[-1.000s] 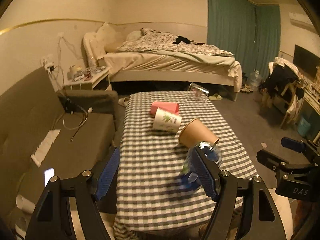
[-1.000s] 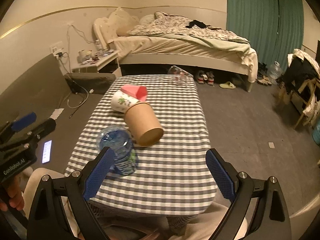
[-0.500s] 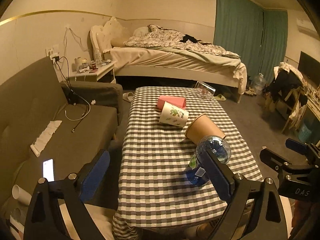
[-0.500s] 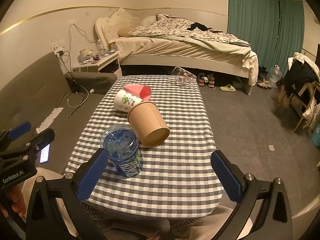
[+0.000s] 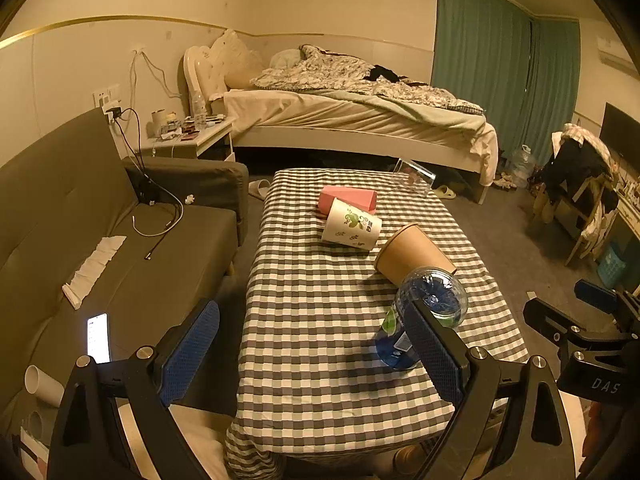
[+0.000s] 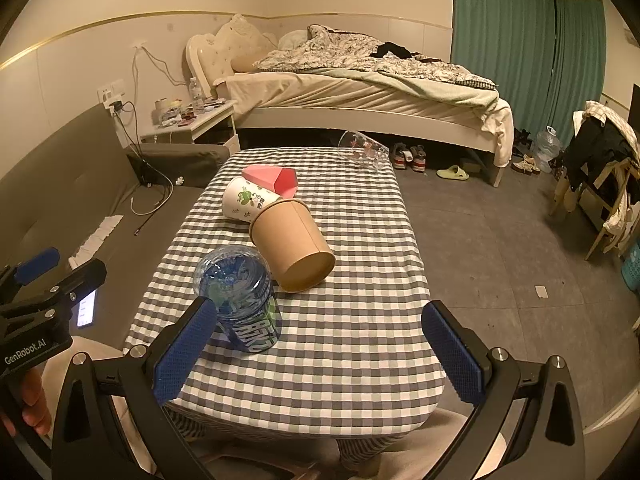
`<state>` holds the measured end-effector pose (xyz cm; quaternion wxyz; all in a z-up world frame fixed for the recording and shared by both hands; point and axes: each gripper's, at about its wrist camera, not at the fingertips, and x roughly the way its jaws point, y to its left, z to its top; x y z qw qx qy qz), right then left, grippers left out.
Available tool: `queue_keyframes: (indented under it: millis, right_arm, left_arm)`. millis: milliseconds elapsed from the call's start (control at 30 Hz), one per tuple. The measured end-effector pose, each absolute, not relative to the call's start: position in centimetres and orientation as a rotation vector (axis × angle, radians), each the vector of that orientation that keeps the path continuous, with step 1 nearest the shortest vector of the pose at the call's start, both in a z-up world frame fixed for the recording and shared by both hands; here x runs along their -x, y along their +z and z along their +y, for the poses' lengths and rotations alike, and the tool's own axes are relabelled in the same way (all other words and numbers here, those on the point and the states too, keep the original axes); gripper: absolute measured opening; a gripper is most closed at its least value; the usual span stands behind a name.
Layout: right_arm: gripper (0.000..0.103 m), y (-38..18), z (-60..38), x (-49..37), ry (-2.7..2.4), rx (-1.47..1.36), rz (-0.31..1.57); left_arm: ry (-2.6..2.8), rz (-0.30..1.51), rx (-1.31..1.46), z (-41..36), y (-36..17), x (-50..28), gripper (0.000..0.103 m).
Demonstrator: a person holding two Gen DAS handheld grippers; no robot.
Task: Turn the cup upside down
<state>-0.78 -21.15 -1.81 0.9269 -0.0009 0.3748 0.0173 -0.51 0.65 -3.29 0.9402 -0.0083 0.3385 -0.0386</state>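
A: Quick pass. Your left gripper (image 5: 312, 344) has its jaws spread wide with nothing between them, and it hangs low in the frame over the near edge of the checked tablecloth (image 5: 320, 320). The right gripper (image 6: 320, 344) is the same – wide open, empty.

B: Where's the cup?

A: Four lie on their sides. The brown paper cup (image 6: 294, 246) is at mid-frame in your right view, mouth toward the camera, resting against the blue plastic cup (image 6: 240, 300) that stands upside down at centre-left. Behind it is the white paper cup with the green print (image 6: 248, 204), then a pink cup (image 6: 276, 180), and a clear glass (image 6: 362, 154) at the far edge.

B: Which one is next?

A: My guess is the brown one – it's the nearest cup not yet flipped. You've got both grippers held back and open, probably so that either can close across a cup wall.

B: Risks?

A: It leans on the blue cup, so a pull may nudge that one. Paper walls crush easily, so squeeze lightly. Your hand (image 6: 28, 408) shows at lower left on the left handle.
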Motion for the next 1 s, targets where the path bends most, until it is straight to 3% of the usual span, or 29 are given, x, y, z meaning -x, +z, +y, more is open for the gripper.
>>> queue_keyframes:
  millis: [1000]
  right_arm:
    - [0.103, -2.34, -21.47, 0.88, 0.023, -0.006, 0.787]
  left_arm:
    - [-0.063, 0.687, 0.016, 0.8, -3.4, 0.48, 0.096]
